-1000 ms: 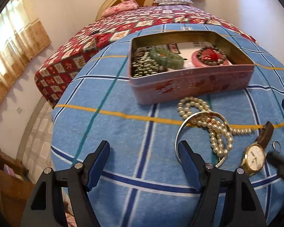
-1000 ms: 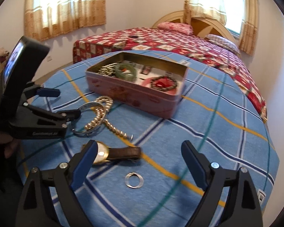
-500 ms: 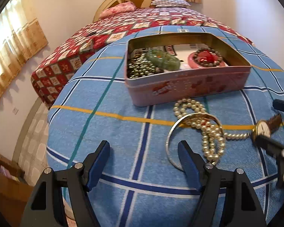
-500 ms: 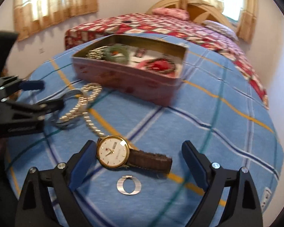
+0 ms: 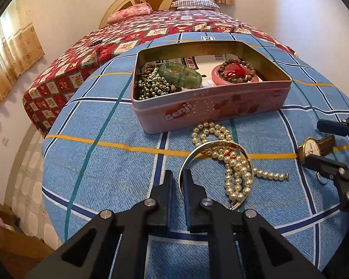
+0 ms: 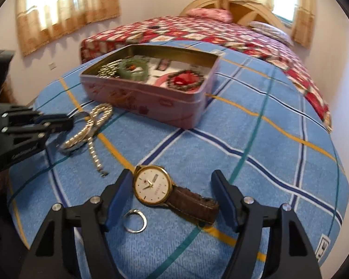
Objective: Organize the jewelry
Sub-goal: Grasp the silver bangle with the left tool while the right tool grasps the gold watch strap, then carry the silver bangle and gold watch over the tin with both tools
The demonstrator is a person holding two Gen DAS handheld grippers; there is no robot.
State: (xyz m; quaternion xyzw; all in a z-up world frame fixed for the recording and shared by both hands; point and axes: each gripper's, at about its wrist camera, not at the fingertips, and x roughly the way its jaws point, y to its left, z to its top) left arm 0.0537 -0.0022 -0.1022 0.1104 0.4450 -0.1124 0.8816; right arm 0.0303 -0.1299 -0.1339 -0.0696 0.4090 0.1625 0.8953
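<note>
An open pink tin on the blue checked cloth holds a green bracelet, a metallic bead strand and a dark bead bracelet. In front of it, a silver bangle lies tangled with a pearl necklace. My left gripper is closing, its pads pinching the bangle's near rim. The gold watch with a brown strap lies between the fingers of my right gripper, whose jaws are closing without pressing on it. A small ring lies beside the watch.
The blue checked cloth drops away at its rounded edge on the left and near side. A bed with a red patchwork quilt stands behind the tin. Wooden furniture sits low at the left.
The left jaws have gone from wide apart to pinched on the bangle's rim. My right gripper has moved in over the watch, which now lies between its narrowing fingers.
</note>
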